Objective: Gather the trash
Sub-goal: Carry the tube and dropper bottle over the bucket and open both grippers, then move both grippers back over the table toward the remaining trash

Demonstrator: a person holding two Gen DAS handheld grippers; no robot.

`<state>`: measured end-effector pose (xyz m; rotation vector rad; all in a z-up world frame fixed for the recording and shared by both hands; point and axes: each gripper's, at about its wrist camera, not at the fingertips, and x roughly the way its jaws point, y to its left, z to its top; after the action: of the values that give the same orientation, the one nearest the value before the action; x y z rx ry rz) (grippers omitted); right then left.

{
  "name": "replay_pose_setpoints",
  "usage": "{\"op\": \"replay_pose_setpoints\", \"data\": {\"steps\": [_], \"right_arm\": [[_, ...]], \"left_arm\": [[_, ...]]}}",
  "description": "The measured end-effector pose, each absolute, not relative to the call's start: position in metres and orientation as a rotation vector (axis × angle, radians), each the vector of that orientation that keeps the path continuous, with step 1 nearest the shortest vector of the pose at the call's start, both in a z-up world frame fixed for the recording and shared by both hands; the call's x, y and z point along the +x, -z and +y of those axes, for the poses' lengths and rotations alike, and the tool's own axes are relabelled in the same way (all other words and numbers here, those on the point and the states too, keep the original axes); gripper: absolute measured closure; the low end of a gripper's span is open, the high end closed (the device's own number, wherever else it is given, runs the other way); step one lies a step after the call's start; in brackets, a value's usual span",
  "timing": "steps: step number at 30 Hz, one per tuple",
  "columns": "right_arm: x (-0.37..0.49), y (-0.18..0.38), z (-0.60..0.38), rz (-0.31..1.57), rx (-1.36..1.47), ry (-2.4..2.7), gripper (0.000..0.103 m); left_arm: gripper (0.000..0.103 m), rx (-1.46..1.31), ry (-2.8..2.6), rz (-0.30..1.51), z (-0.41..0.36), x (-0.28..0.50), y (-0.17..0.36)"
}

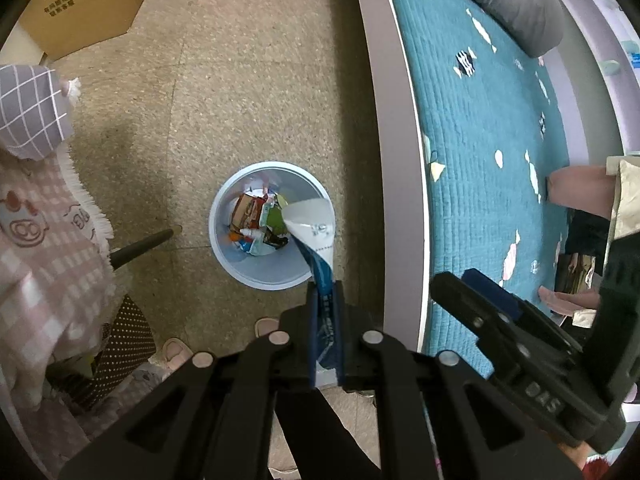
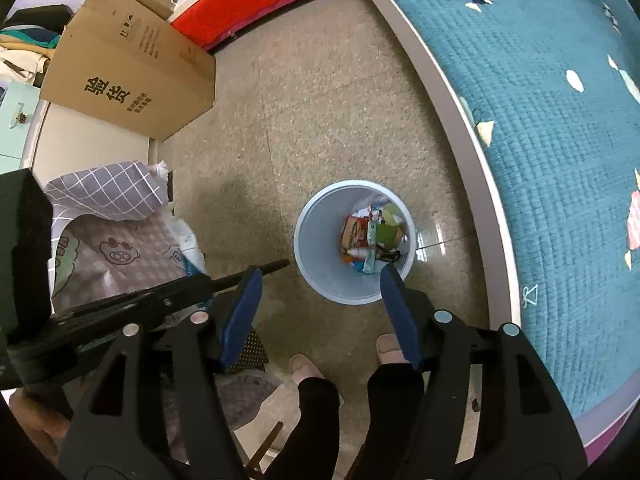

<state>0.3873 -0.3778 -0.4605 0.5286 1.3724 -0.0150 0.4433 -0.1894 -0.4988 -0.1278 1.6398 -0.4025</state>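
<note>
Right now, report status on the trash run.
Left claw shut on blue-and-white plastic wrapper, over pale blue round bin. Right claw open, empty. Nothing blocking the bin.

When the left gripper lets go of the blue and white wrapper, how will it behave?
The wrapper looks thin and floppy: its free end curls over the bin. Probably very light, so it may flutter instead of dropping straight. It hangs near the rim, so it could catch there.

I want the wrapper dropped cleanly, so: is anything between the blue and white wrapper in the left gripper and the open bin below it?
Nothing visible. The wrapper hangs from the left gripper with its free end over the bin mouth; the bin has no lid and the trash sits low inside.
</note>
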Motion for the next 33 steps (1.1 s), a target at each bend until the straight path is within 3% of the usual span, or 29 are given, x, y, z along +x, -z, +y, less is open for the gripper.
{"op": "replay_pose_setpoints", "data": {"steps": [4, 6, 8, 22, 33], "right_arm": [[0.385, 0.451, -0.385, 1.342, 0.541, 0.024, 0.042], [0.384, 0.446, -0.389, 1.331, 0.553, 0.026, 0.042], [0.384, 0.44, -0.393, 1.32, 0.559, 0.028, 0.042], [0.384, 0.391, -0.38, 1.293, 0.535, -0.056, 0.042], [0.389, 0.305, -0.298, 1.235, 0.443, -0.302, 0.042]], "left_arm": [[0.093, -0.137, 0.406, 1.644, -0.198, 0.446, 0.5], [0.061, -0.139, 0.393, 1.651, -0.201, 0.447, 0.499], [0.045, -0.134, 0.378, 1.649, -0.202, 0.448, 0.497], [0.038, -0.144, 0.297, 1.523, -0.18, 0.431, 0.417], [0.032, -0.172, 0.104, 1.332, -0.074, 0.394, 0.298]]}}
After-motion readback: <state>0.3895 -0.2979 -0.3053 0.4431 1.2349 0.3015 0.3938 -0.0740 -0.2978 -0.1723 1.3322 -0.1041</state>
